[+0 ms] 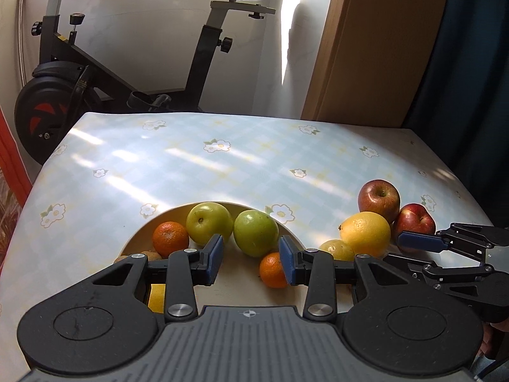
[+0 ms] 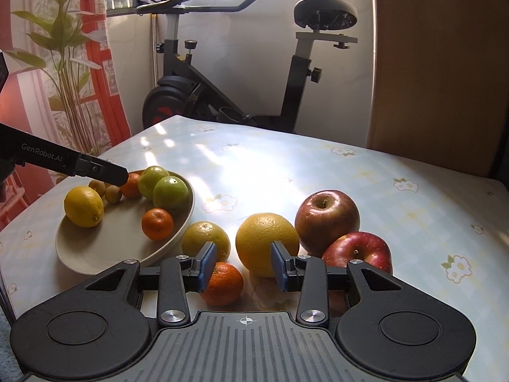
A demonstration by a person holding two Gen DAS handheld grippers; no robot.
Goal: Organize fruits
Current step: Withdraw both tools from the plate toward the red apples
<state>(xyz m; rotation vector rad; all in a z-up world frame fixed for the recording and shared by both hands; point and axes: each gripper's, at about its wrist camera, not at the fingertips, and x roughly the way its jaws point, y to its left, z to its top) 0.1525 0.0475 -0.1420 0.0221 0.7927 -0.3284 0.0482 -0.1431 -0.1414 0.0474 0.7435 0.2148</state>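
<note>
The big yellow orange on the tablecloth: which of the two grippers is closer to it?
Right. The right gripper sits just in front of the big yellow orange, one fingertip overlapping it in view. The left gripper hovers over the bowl, farther away.

White lettering reads "GenRobot.AI" along the black body of the left gripper (image 2: pixel 109 173). It reaches in over the table's left edge. No other writing is legible.
</note>
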